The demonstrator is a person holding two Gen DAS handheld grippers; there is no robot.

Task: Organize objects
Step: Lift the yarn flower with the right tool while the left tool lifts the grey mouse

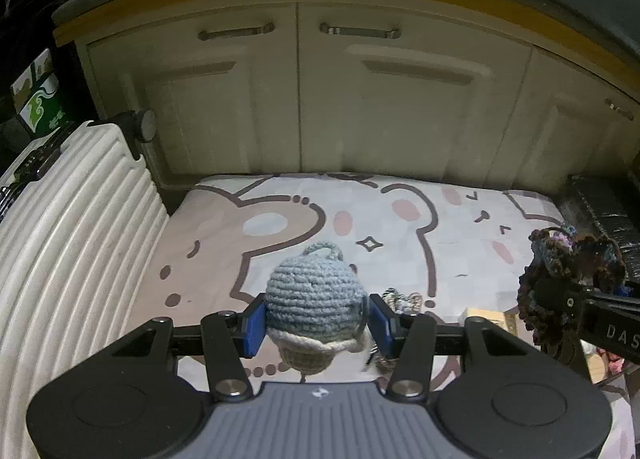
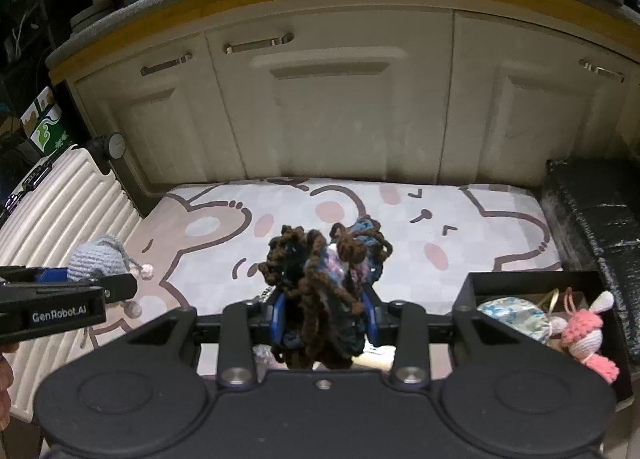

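Note:
My left gripper is shut on a blue-grey crocheted ball charm with a cream base and a loop on top, held above the cartoon-print mat. It also shows at the left of the right wrist view. My right gripper is shut on a dark brown and blue yarn scrunchie, also held above the mat; it shows at the right of the left wrist view. A black open box at the right holds a pink crocheted bunny and a patterned pouch.
A cream cabinet with handles stands behind the mat. A white ribbed suitcase lies along the left. A black wrapped block sits at the right. A small metallic keychain lies on the mat under the left gripper.

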